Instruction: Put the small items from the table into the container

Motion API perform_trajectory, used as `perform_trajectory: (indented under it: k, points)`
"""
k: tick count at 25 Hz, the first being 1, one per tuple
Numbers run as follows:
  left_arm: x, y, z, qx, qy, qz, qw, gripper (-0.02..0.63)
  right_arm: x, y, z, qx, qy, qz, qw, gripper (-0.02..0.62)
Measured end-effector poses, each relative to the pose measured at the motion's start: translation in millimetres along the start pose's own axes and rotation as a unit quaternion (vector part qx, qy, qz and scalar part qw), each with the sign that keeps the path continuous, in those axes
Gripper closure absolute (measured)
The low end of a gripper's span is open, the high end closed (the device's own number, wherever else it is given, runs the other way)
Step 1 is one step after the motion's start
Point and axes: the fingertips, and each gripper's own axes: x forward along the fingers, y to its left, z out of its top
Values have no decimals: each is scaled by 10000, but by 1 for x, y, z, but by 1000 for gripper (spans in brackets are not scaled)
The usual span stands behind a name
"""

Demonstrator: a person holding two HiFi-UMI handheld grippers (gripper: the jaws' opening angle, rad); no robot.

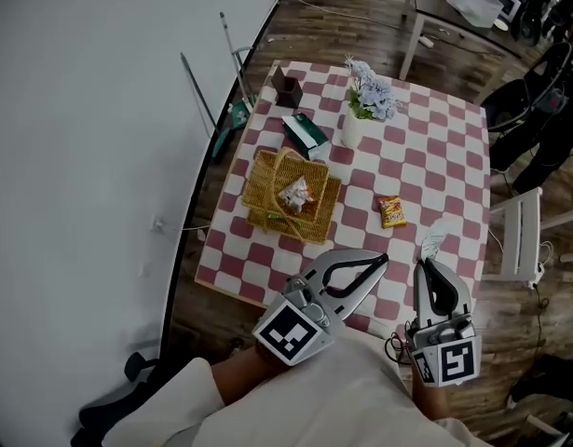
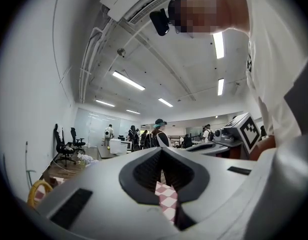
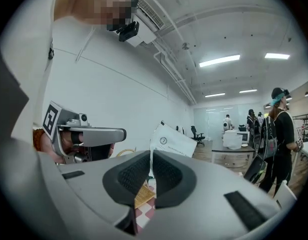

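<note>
Two small items are not yet in the container, and one of them is in your grip. On the checkered table (image 1: 435, 147), the wicker basket (image 1: 260, 182) sits left of centre with a crumpled wrapper (image 1: 296, 194) lying inside it. Your left gripper (image 1: 380, 262) hovers over the table's near edge, its jaws pressed together on nothing. Beside it, your right gripper (image 1: 427, 266) pinches a thin white sachet (image 1: 434, 240) by its lower edge, so the sachet stands up above the tips. An orange snack packet (image 1: 391, 210) lies on the cloth to the right of the basket, beyond the grippers. You look to be in the carry step. Next, bring the right gripper over the basket's open top and part the jaws there. The sachet looks light and may flutter, so release it low.
</note>
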Motion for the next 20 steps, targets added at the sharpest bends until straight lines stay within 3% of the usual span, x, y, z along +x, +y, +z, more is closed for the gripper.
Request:
perform_trajectory:
  k: [6,12,16,20]
  points:
    - [-18,10,0,59,60,249,9997,578,11,19,2,-69,12,289,9996,555]
    - [-52,23,-9,-331,267,785,9960,578,32,54,-3,-63,98,839,9964,555]
    - [-80,33,-19,-781,459,1251,9880,578,48,83,-5,-66,134,1282,9916,555]
    - [-100,41,-20,-810,506,1512,9839,578,58,105,-5,-78,199,1554,9876,555]
